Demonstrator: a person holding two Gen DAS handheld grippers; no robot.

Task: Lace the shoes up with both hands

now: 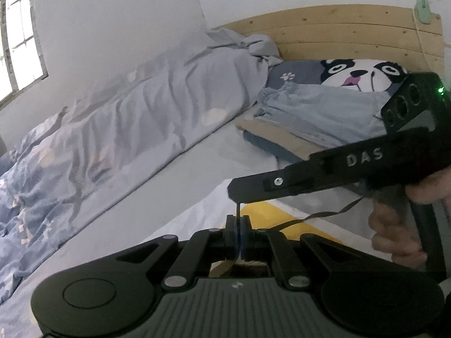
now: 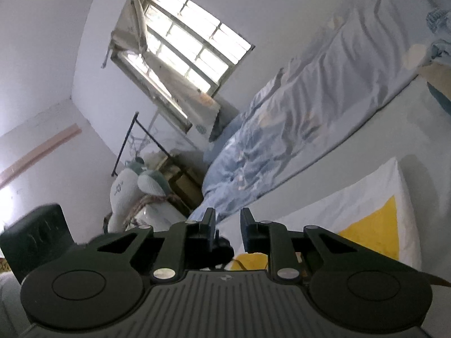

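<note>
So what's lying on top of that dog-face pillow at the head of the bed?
A pale blue denim garment lies across the pillow's lower part, leaving the dog face showing. The right tongs cover its right end, so that part stays unseen.

Your right gripper is matte black with raised "DAS" lettering, a silver screw just beside it.
</note>
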